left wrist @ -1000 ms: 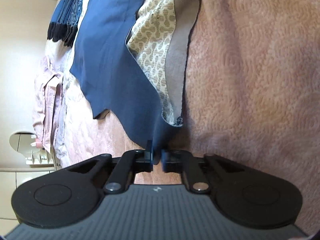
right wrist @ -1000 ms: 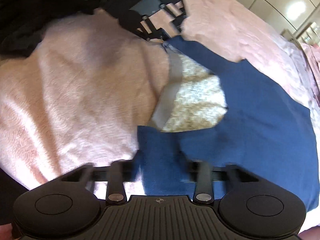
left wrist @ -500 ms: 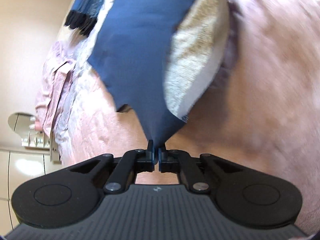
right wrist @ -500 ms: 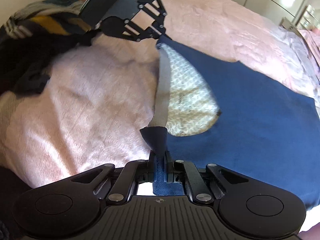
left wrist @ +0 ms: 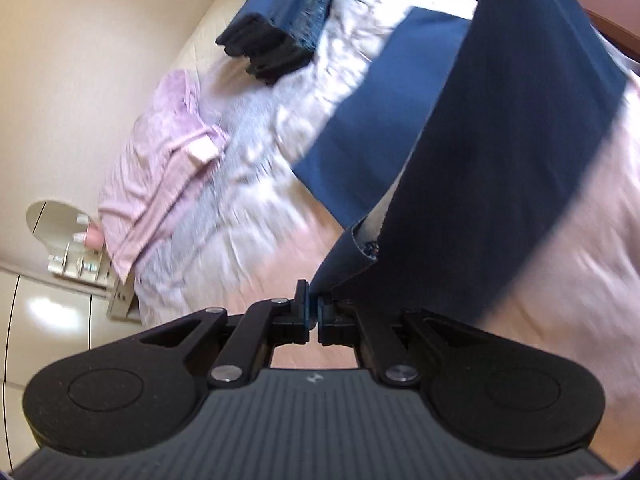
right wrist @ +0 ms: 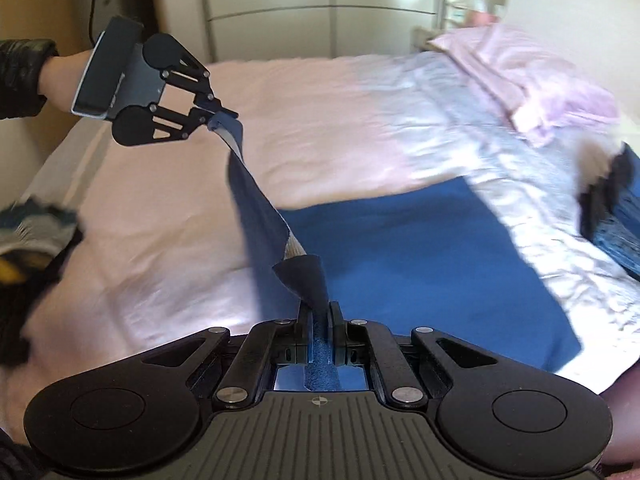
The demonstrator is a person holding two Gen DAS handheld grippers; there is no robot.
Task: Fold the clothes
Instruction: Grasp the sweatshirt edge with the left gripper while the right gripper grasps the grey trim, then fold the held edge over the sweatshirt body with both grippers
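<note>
Above the pink bed (right wrist: 320,92): one blue garment (right wrist: 420,264), edge lifted. Your left gripper (left wrist: 313,312) and your right gripper (right wrist: 319,320) each clamp it.

A wide bed (right wrist: 320,92) fills most of both views, covered by a pale pink quilted spread (left wrist: 256,184) that creases toward its far side. Behind it runs a cream wall (left wrist: 80,60), plain and evenly lit. Glossy cream cabinet doors (right wrist: 280,8) stand past the bed's end, catching a bright glare. Beside them a rounded mirror (left wrist: 52,220) sits above a small shelf of bottles (left wrist: 80,264), too small to make out
</note>
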